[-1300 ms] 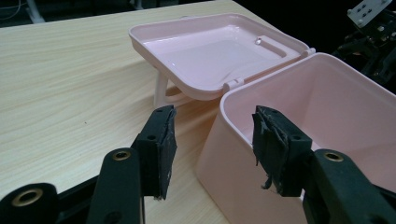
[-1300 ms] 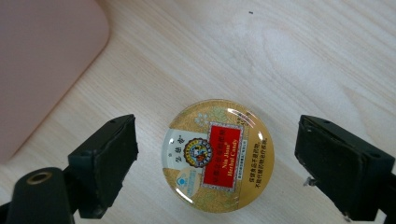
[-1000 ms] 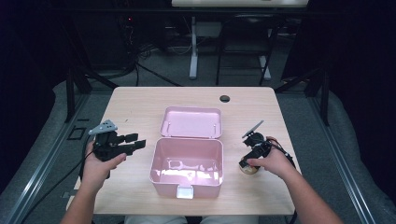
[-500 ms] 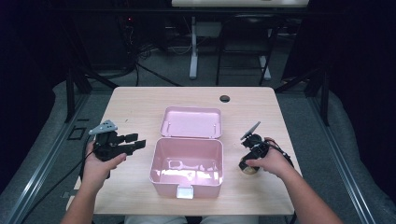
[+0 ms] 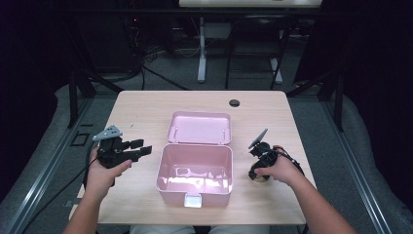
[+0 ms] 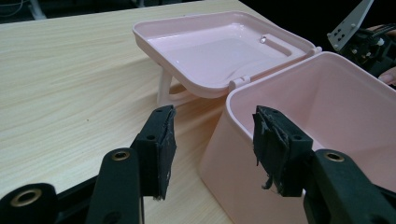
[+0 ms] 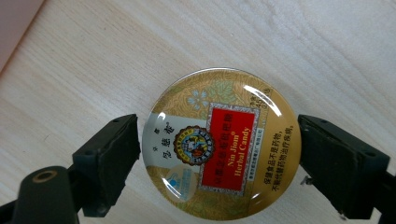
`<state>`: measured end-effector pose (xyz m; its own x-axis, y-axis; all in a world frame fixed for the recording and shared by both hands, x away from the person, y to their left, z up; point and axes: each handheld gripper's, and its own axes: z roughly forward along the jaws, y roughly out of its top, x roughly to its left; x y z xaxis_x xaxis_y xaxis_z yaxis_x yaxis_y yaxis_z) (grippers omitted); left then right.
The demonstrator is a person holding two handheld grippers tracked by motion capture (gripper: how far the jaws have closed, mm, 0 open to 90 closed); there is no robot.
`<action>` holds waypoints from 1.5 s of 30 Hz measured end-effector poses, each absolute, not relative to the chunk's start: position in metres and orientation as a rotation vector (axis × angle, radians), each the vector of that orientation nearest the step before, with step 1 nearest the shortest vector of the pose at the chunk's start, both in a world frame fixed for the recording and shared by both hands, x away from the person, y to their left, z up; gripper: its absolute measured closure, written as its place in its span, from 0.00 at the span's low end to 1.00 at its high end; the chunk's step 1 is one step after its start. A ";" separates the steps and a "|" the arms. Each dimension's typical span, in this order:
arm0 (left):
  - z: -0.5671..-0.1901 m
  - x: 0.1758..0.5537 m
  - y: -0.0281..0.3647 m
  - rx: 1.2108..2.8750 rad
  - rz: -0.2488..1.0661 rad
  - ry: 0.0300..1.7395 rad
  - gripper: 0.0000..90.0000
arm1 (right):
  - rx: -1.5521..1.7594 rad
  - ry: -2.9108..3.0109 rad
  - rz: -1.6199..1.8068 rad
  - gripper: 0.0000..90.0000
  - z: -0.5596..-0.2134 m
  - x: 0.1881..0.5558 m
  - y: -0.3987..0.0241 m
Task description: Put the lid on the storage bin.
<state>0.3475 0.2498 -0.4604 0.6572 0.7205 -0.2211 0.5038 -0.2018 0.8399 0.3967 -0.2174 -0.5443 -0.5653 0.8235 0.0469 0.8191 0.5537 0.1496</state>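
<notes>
Grasp step: your right claw [image 7: 219,154] straddles the candy tin [image 7: 223,143], jaws wide, not touching. Close, lift, carry into the pink box [image 5: 195,187]. Left claw [image 6: 212,140] open, empty.

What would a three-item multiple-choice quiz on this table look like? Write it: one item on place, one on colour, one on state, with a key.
1. The round candy tin lies
A. inside the box
B. on the table, right of the box
C. on the lid

2. The box is
A. pink
B. blue
C. green

3. The right gripper stands
A. shut on the tin
B. open around the tin
C. open over the box

Key: B, bare wood shows around the tin; A, pink walls and lid; B, gaps show between both jaws and the tin.
</notes>
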 end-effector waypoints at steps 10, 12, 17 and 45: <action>-0.461 0.348 0.251 1.857 0.270 0.976 0.54 | 1.487 2.748 0.201 0.19 -0.549 0.398 -0.215; -0.461 0.348 0.251 1.855 0.270 0.977 0.54 | 1.475 2.751 0.194 0.21 -0.550 0.399 -0.216; -0.462 0.348 0.249 1.864 0.268 0.970 0.54 | 1.457 2.749 0.179 0.21 -0.552 0.400 -0.215; -0.466 0.350 0.251 1.849 0.272 0.999 0.54 | 1.429 2.748 0.168 0.22 -0.527 0.402 -0.217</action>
